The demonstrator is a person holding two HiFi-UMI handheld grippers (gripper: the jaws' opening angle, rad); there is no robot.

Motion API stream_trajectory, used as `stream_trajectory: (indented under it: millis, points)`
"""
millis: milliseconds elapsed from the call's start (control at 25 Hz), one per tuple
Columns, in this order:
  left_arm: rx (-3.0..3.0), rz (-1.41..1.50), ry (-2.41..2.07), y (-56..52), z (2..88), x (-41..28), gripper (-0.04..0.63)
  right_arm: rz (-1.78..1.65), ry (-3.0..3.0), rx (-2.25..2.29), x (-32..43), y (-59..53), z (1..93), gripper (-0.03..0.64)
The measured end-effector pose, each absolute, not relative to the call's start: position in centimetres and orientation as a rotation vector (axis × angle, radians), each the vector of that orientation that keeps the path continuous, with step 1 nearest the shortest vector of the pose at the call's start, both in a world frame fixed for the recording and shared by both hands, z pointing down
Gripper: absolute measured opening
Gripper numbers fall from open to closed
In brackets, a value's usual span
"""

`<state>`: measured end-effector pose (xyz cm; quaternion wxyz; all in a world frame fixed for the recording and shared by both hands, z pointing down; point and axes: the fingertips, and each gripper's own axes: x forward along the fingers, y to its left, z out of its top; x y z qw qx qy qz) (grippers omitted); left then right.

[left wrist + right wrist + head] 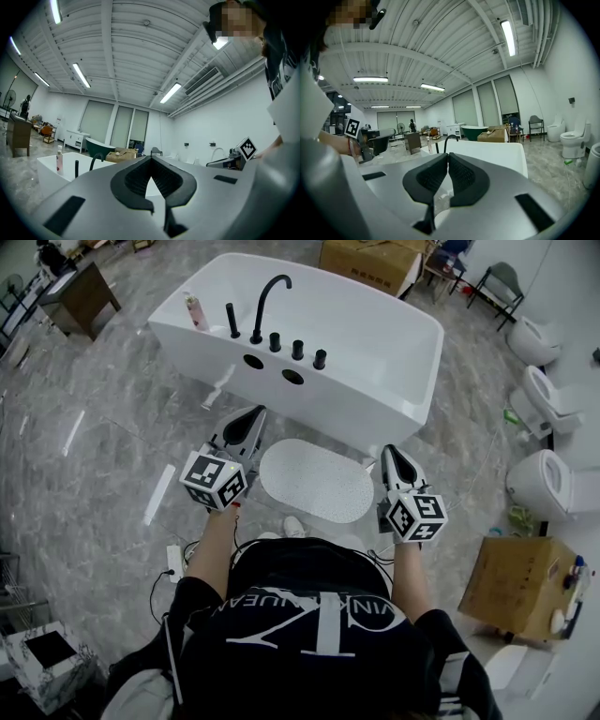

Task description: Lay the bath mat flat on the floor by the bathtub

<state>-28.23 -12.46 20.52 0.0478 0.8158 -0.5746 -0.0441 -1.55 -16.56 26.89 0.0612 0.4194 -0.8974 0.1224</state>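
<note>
Mat [316, 480]: unseen in the left gripper view; a pale patch under the right gripper [448, 155] could be mat or floor, cannot tell.
Tub [487, 154]: base hidden in both gripper views.
Bottle [197, 311]: label too small to read.
Toilets [553, 399]: 3 o'clock, cut by the edge.
Box [370, 263]: 12 o'clock, top cut off.
Power strip [174, 562]: 7 o'clock, details too small to tell.

The person wears a black short-sleeved T-shirt [281, 568] with large white lettering; left tongs [256, 413] and right tongs [388, 452] are grey, black-padded.

Bathroom showroom w/ bathtub [375, 352], toilets [548, 482], cardboard boxes [516, 585].
</note>
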Motion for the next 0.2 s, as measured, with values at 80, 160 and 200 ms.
stream_trajectory:
  millis: [80,160,200]
  points:
    - [2.489,-0.134,-1.749,-12.61,20.52,-28.23,0.014,0.371,-2.713,1.274,-1.50,-16.59,26.83,0.029]
    - [2.489,-0.133,-1.746,-12.76,20.55,-28.26,0.014,0.373,-2.713,1.280,-1.51,-16.66,26.75,0.029]
    - [2.488,-0.133,-1.745,-12.83,20.58,-28.29,0.014,0.374,-2.712,1.283,-1.51,-16.69,26.71,0.029]
